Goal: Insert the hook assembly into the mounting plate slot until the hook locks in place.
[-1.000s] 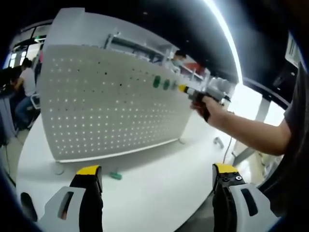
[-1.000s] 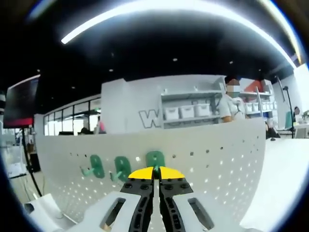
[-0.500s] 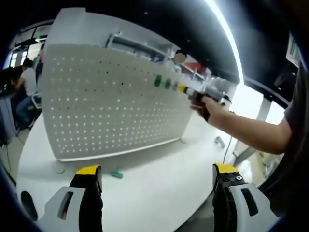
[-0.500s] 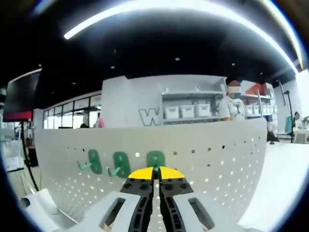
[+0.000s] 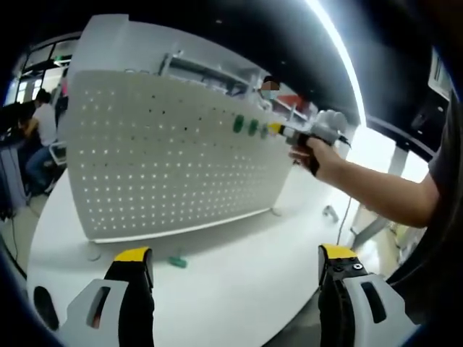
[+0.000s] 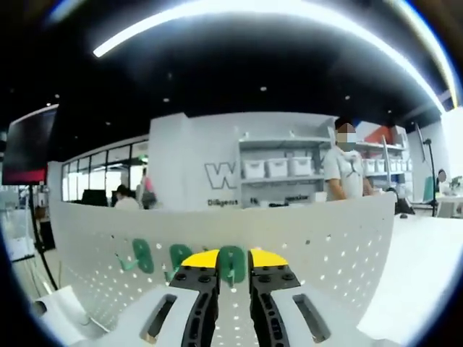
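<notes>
A white pegboard mounting plate [image 5: 166,166] stands upright on the white table [image 5: 239,282]. Three green hook assemblies [image 5: 250,127] hang in a row near its upper right corner. My right gripper [image 5: 273,130], held by a person's hand [image 5: 318,155], is at the rightmost one. In the right gripper view its jaws have parted and the right gripper [image 6: 233,259] is open, with the green hook [image 6: 233,264] on the plate [image 6: 325,246] showing in the gap. Two more hooks [image 6: 142,254] hang to its left. My left gripper [image 5: 235,254] is wide open above the table, holding nothing. Another green hook [image 5: 177,262] lies on the table.
The table's rounded edge runs along the right, near a small part [image 5: 329,212] that lies on it. The plate's foot [image 5: 273,211] rests on the table. Shelves with white bins [image 6: 278,168] and a standing person [image 6: 343,173] are behind the plate; a seated person [image 5: 36,137] is far left.
The right gripper's jaws, shut on the rightmost green hook before, have parted, and the hook stays on the plate. The left gripper has not moved.
</notes>
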### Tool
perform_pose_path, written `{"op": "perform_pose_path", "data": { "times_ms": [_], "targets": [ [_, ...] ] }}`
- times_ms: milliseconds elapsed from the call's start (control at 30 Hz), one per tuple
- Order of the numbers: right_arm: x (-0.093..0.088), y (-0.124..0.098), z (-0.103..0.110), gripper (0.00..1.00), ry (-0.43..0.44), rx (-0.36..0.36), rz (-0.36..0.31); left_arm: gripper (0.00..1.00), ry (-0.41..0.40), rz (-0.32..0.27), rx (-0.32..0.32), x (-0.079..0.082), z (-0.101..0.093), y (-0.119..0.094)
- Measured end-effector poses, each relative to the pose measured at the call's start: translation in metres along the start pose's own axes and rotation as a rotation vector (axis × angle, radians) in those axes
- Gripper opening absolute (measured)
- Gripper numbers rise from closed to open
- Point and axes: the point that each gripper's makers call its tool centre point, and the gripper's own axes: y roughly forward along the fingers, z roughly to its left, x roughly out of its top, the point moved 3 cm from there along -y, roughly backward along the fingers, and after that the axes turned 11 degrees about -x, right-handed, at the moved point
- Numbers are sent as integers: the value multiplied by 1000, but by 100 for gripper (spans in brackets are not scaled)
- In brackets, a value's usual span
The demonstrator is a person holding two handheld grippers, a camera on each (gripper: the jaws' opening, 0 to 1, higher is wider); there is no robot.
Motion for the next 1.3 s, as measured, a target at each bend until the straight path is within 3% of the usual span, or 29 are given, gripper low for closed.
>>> {"op": "perform_pose_path", "data": {
  "times_ms": [300, 433, 667, 1300],
  "targets": [
    [-7, -27, -2, 13, -19, 11, 38, 96, 12, -11, -2, 3, -5, -3],
    [-17, -36, -2, 13, -83, 24, 71, 96, 15, -11, 1, 2, -6, -4],
    [-27, -53, -5, 15, -67, 29, 103, 96, 20, -10, 3, 0, -9, -7],
    [-113, -133, 6, 26, -81, 149, 327, 96, 21, -8, 5, -7, -16, -14]
  ]
}}
